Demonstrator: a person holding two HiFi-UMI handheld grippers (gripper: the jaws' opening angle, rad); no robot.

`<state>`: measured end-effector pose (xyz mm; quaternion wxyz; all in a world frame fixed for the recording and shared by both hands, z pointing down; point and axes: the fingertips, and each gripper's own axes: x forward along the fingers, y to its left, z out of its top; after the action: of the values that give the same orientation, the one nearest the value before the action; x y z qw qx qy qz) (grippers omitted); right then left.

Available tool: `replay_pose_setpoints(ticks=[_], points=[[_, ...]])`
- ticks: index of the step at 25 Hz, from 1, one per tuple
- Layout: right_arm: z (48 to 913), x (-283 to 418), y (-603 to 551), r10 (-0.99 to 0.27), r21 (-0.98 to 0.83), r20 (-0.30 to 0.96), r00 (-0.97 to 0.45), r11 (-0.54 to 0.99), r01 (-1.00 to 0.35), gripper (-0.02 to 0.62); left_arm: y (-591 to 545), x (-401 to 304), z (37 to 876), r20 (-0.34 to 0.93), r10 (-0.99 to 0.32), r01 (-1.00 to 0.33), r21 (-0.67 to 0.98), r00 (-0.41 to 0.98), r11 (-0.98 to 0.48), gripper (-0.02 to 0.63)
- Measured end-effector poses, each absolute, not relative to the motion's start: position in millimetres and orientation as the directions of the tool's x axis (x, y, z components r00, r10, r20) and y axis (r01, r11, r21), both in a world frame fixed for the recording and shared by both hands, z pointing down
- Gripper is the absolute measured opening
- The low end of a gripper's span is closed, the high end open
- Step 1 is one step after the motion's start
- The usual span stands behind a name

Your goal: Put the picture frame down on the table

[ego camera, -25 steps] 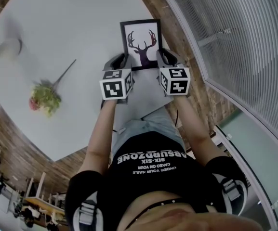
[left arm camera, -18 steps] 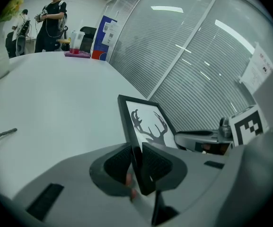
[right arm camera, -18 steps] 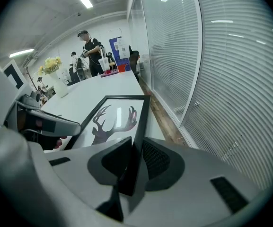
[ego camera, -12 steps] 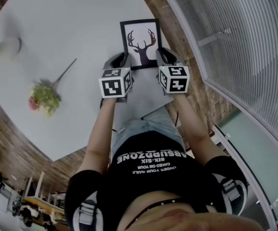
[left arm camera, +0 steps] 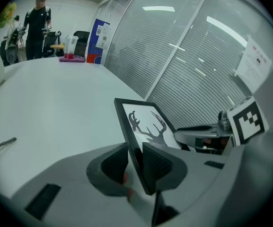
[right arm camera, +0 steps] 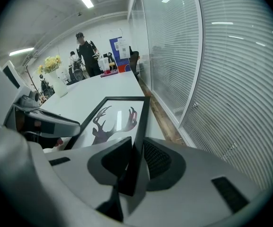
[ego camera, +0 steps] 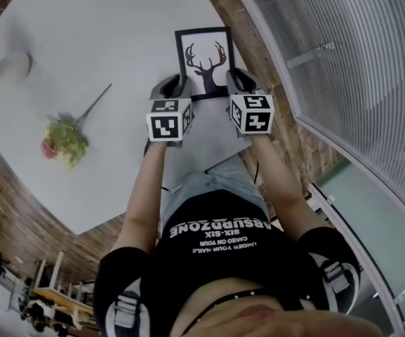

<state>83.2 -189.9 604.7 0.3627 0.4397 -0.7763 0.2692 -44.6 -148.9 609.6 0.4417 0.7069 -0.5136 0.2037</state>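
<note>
A black picture frame [ego camera: 204,62] with a deer-head silhouette on white is held over the near right part of the round white table [ego camera: 104,41]. My left gripper [ego camera: 177,90] is shut on the frame's left edge [left arm camera: 134,141], its ribbed pads pressing both faces. On the right edge [right arm camera: 138,141], my right gripper [ego camera: 234,84] is shut in the same way. The print [right arm camera: 112,122] faces up and tilts slightly. Whether the frame touches the tabletop cannot be told.
A flower bunch [ego camera: 65,140] with a long stem lies on the table's left side. A white vase [ego camera: 9,67] stands at the far left. A glass wall with blinds [ego camera: 342,69] runs along the right. A person [left arm camera: 36,25] stands beyond the table.
Both grippers and the frame have shifted very slightly away from me; the grip on the frame is unchanged.
</note>
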Motion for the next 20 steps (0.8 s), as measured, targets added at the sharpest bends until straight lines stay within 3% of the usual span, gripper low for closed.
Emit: replay_pose_setpoints(ticks=[7,14,20], points=[[578,86,-189,-0.553,-0.067,0.764,-0.332,0.443,-0.894,0.087,-155,-52,575,0.692,-0.636,-0.923,0.373,0.342,-0.09,0.089],[521,80,-184,-0.638,-0.104,0.656,-0.404,0.454,-0.885,0.018,-155,-57,518,0.58,-0.742,-0.921,0.368,0.336,-0.129,0.084],[483,69,-151,-0.643,-0.156,0.605,-0.471,0.484,-0.861,0.017,-130,-48,481,0.533,-0.755,-0.898,0.406,0.382,-0.168,0.023]])
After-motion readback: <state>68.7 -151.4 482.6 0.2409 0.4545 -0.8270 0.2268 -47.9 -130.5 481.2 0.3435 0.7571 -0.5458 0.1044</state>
